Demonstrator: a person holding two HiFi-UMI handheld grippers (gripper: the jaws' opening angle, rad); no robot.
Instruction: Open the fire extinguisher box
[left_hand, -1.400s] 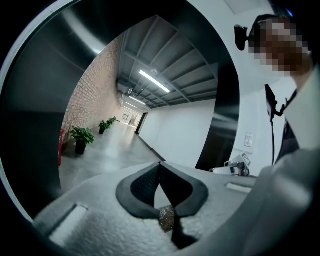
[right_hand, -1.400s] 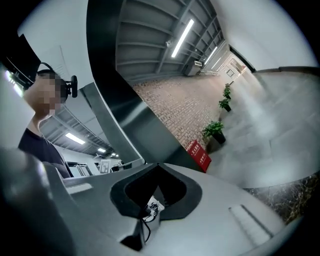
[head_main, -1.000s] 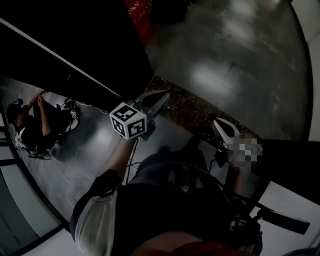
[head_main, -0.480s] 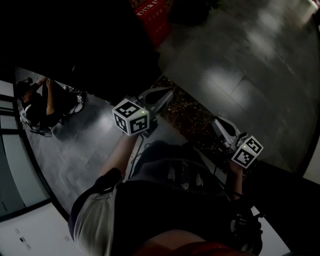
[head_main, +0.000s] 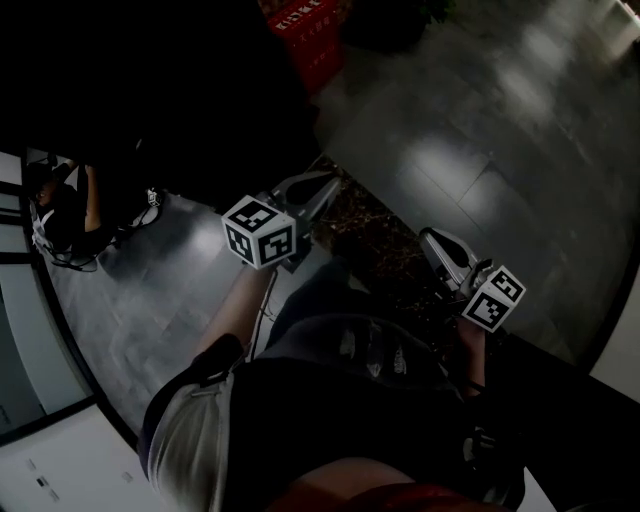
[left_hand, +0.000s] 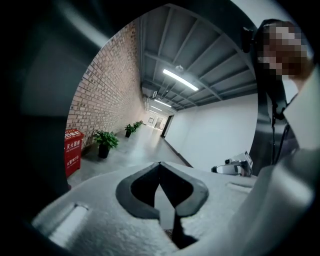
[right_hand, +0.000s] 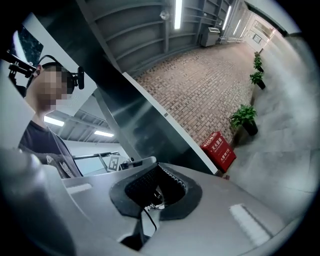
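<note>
The scene is a long, dim corridor with a grey tiled floor (head_main: 470, 150) and a brick wall (left_hand: 107, 90) on one side. The fire extinguisher box (left_hand: 73, 152) is red, with light characters on its front. It stands on the floor against the brick wall, and its front looks shut. In the head view it is at the far top edge, well apart from both claws. Just beyond it along the wall stands a potted plant (left_hand: 103, 142), and more plants follow farther down the corridor.

The left claw (head_main: 322, 187) is held out in front of the person and points toward the far side. In the left gripper view its two jaws are together at the tips and nothing is between them. The right claw (head_main: 432, 240) is at the right, a little nearer to the person. Its jaws are also closed tip to tip and hold nothing; only a thin dark wire shows in the hollow behind the tips.

At the far left of the head view a second person (head_main: 60, 215) is low on the floor.
</note>
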